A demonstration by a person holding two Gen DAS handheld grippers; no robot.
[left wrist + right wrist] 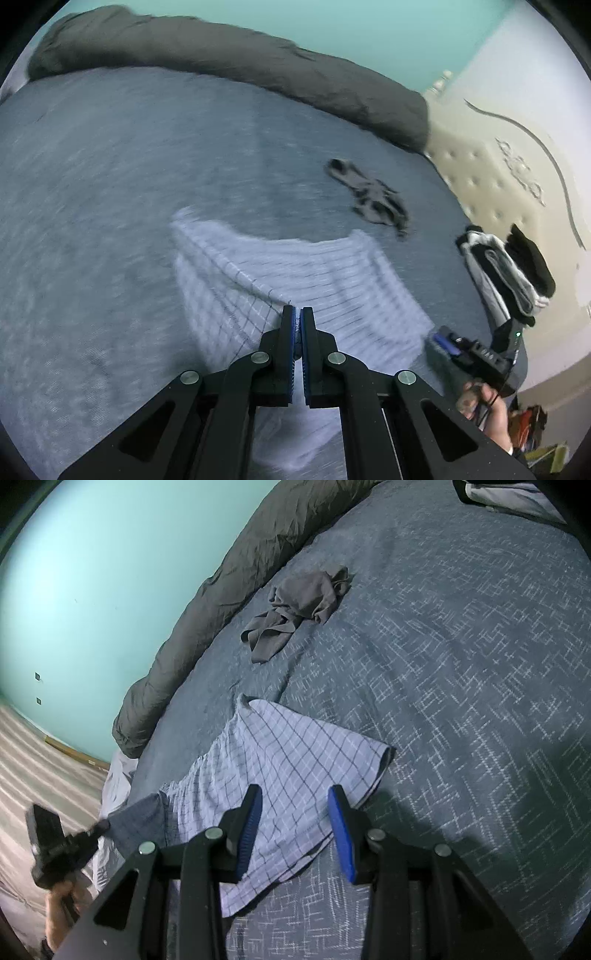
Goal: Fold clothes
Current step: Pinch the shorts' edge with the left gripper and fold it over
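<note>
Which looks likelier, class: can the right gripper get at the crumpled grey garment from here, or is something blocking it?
Probably yes: the right gripper is open above the checked cloth, with bare bedspread before the grey garment.

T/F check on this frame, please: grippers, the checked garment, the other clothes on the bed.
1. The left gripper is shut on the checked garment. True.
2. The right gripper is clamped on the grey garment. False: its jaws are open over the checked garment; the grey one lies apart, further up the bed.
3. The grey garment is neatly folded. False: it lies crumpled.
4. A stack of black and white clothes sits near the bed's edge. True.
</note>
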